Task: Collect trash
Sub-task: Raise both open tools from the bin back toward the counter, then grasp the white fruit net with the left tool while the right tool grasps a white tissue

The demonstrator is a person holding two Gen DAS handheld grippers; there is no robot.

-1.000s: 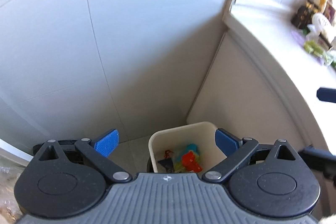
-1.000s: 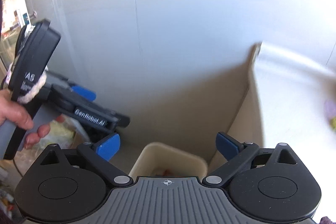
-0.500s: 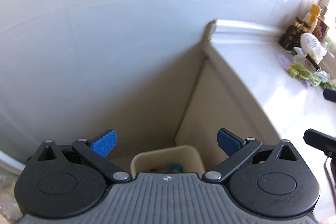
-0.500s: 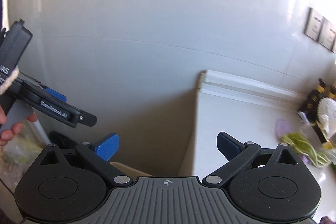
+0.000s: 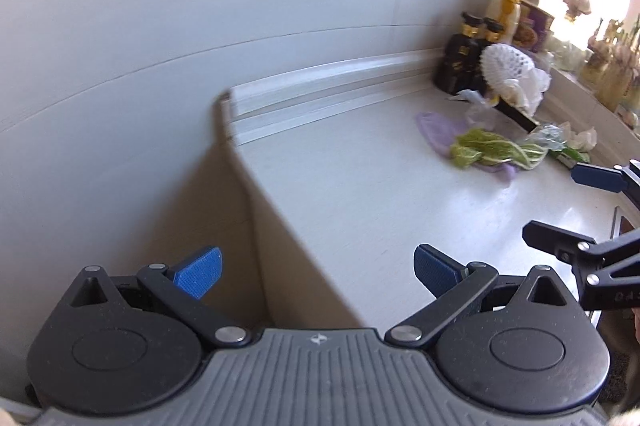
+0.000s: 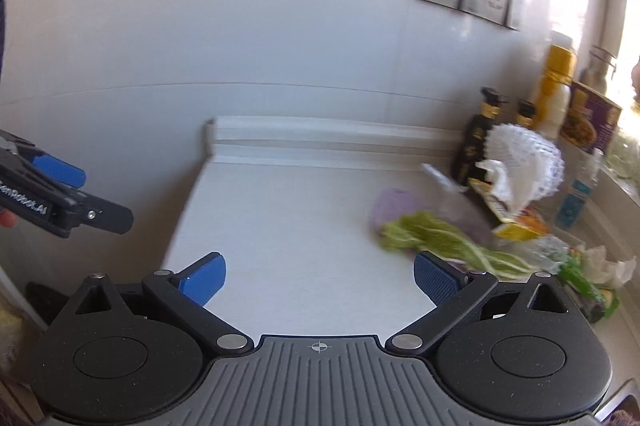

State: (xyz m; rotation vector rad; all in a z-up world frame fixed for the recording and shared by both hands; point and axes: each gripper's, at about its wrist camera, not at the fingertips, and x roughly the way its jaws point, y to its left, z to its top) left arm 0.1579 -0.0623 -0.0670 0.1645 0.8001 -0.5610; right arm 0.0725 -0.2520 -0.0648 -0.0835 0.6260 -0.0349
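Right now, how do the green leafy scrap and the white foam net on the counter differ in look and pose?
The green leafy scrap is green and stringy, and lies flat on the counter. The white foam net is white with a mesh pattern, and rises higher, puffed up beside the dark bottles. The scrap lies nearer the right gripper. Neither is held.

Bright daylight from the right — blown-out glare there, soft motion blur, fisheye bending at the edges.

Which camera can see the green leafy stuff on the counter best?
The right wrist view. There the green leafy scrap lies close, just beyond the open right gripper, though it is a little blurred. The left wrist view shows the same scrap farther off on the counter, smaller, toward the right side.
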